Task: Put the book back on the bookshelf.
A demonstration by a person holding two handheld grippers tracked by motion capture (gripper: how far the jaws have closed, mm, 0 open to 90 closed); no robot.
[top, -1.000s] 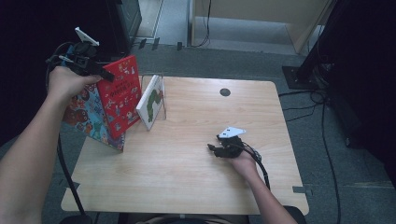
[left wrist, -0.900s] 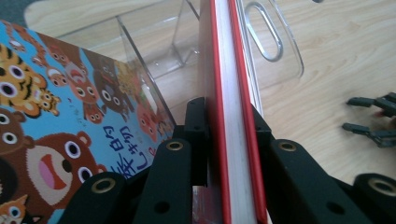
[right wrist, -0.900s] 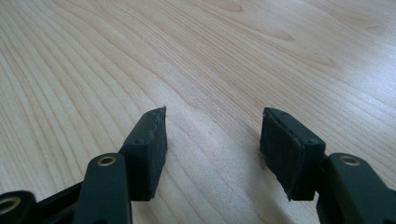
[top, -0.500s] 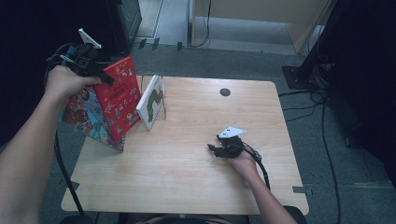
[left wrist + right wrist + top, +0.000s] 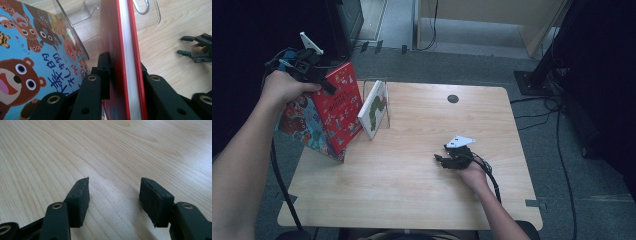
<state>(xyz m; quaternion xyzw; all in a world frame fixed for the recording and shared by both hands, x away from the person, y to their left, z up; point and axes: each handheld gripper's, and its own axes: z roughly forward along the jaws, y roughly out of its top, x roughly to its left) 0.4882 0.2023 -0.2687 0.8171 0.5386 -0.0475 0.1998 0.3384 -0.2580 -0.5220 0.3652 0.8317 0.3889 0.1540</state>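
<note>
My left gripper [image 5: 319, 80] is shut on the top edge of a red picture book [image 5: 339, 107], which stands tilted at the table's left edge. In the left gripper view the jaws clamp the red book [image 5: 125, 50] from both sides, one pad [image 5: 103, 75] flat on its cover. A blue book with bears [image 5: 25, 62] leans just behind it, also seen as the blue book [image 5: 299, 117]. A white book [image 5: 374, 107] stands in a clear holder [image 5: 82, 15]. My right gripper [image 5: 443, 159] rests on the table at the right, open, with bare wood between its pads [image 5: 113, 195].
The wooden table [image 5: 412, 200] has a round black grommet [image 5: 453, 98] near its far edge. A dark cabinet [image 5: 344, 20] stands behind the left corner. A cable [image 5: 489, 175] trails from the right gripper along the person's wrist.
</note>
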